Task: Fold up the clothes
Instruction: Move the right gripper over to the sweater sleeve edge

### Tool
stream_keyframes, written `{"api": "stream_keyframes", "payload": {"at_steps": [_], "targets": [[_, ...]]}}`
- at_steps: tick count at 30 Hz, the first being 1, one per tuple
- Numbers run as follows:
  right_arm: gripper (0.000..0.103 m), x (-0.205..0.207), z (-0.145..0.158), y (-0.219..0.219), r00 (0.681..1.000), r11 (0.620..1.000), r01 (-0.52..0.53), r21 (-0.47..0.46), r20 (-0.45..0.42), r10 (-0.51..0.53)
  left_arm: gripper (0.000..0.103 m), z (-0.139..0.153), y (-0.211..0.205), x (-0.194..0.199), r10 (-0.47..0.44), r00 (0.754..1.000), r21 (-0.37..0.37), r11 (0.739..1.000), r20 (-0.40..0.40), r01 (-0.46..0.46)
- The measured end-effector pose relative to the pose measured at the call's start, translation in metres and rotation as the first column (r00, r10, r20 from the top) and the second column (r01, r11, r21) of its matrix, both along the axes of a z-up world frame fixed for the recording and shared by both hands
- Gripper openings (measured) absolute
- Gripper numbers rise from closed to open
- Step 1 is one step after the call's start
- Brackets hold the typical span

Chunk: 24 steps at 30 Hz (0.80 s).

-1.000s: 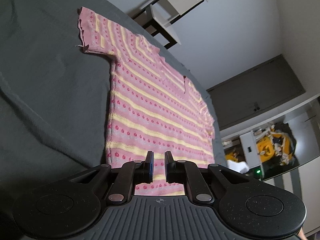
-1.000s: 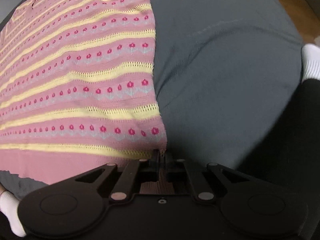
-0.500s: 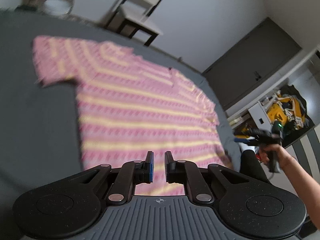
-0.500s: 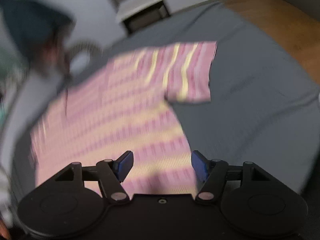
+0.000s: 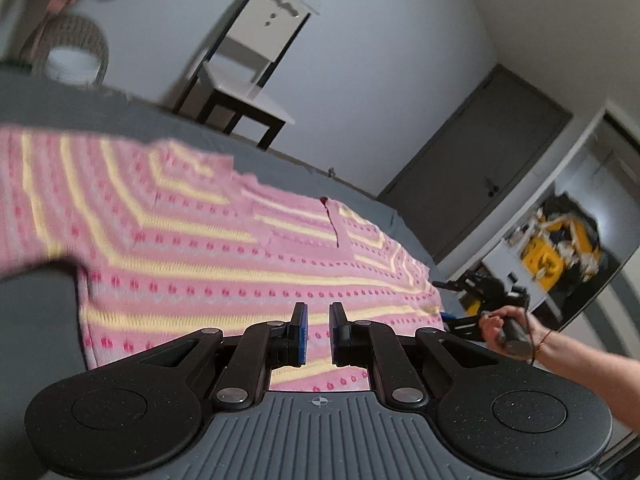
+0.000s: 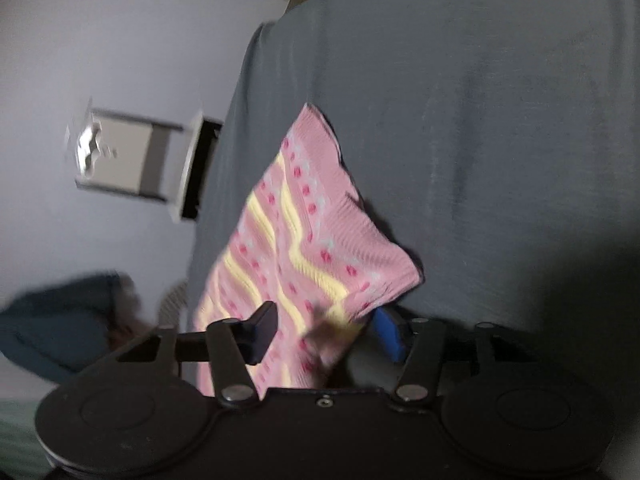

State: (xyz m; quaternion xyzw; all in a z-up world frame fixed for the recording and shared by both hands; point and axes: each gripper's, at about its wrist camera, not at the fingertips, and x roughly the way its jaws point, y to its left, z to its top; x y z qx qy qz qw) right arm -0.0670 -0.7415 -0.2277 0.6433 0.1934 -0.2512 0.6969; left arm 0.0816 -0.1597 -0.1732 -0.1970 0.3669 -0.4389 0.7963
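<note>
A pink knit top [image 5: 240,256] with yellow stripes and red dots lies flat on the grey bed [image 5: 36,312], neckline slit toward the far side. My left gripper [image 5: 318,320] hovers over its lower body, fingers a narrow gap apart with nothing between them. In the right wrist view, one short sleeve of the top [image 6: 316,232] lies on the bed [image 6: 460,100]. My right gripper [image 6: 326,332] stands open, its fingers wide apart on either side of the sleeve's near end. The left wrist view also shows the right gripper [image 5: 476,300] at the top's right edge, held by a person's hand [image 5: 504,324].
Beyond the bed's far edge stand a white and dark chair [image 5: 248,76] and a wicker basket [image 5: 74,52] by the wall. A dark door [image 5: 472,184] and a shelf with yellow items [image 5: 560,240] are to the right. Blue cloth [image 6: 52,320] lies at the left.
My right gripper let go of the hem corner, opened, and moved up to the sleeve. My left gripper moved forward over the top, its finger gap unchanged.
</note>
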Motion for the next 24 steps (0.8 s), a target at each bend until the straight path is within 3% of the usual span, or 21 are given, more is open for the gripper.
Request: {"api": "stream_keyframes", "payload": {"at_steps": [1, 2, 3, 6, 9, 11, 13, 15, 17, 20, 24], "targets": [[0.028, 0.002, -0.001, 0.000, 1.000, 1.000, 0.012, -0.027, -0.022, -0.012, 0.009, -0.008, 0.002, 0.001, -0.006, 1.000, -0.011, 1.000, -0.029, 0.006], [0.012, 0.004, -0.001, 0.000, 0.999, 0.998, 0.023, -0.054, -0.045, -0.025, 0.009, -0.014, 0.002, 0.003, -0.013, 0.999, -0.007, 1.000, -0.051, 0.013], [0.007, 0.006, -0.001, 0.000, 0.997, 0.996, 0.034, -0.084, -0.064, -0.040, 0.009, -0.018, 0.003, 0.004, -0.012, 0.998, 0.012, 1.000, -0.064, 0.012], [0.007, 0.003, 0.011, 0.002, 0.993, 0.970, 0.089, -0.224, -0.056, -0.104, 0.009, -0.022, 0.004, 0.006, 0.016, 0.997, 0.052, 0.999, -0.074, -0.012], [0.007, -0.003, 0.005, 0.000, 0.987, 0.960, 0.114, -0.254, -0.082, -0.139, 0.009, -0.022, 0.009, 0.007, 0.038, 0.994, 0.006, 0.999, -0.106, -0.037], [0.006, -0.006, -0.004, -0.004, 0.992, 0.978, 0.080, -0.191, -0.080, -0.096, 0.009, -0.022, 0.010, 0.006, 0.045, 0.992, -0.015, 0.999, -0.114, -0.047], [0.012, -0.013, -0.001, -0.005, 0.993, 0.980, 0.090, -0.178, -0.059, -0.102, 0.009, -0.024, 0.010, 0.006, 0.047, 0.991, -0.014, 0.999, -0.123, -0.049], [0.037, -0.019, 0.006, -0.006, 0.993, 0.978, 0.101, -0.185, -0.048, -0.112, 0.009, -0.027, 0.012, 0.007, 0.048, 0.990, -0.011, 0.999, -0.135, -0.050], [0.051, -0.020, 0.023, -0.007, 0.987, 0.948, 0.096, -0.302, -0.096, -0.131, 0.009, -0.030, 0.012, 0.009, 0.046, 0.988, -0.011, 0.999, -0.149, -0.048], [0.053, -0.006, 0.043, -0.017, 0.981, 0.878, 0.023, -0.477, -0.161, -0.113, 0.009, -0.033, 0.009, 0.009, 0.038, 0.987, -0.007, 0.999, -0.153, -0.039], [0.053, 0.018, 0.051, -0.042, 0.982, 0.851, -0.068, -0.521, -0.188, -0.037, 0.009, -0.035, 0.006, 0.008, 0.024, 0.989, 0.007, 1.000, -0.147, -0.023]]}}
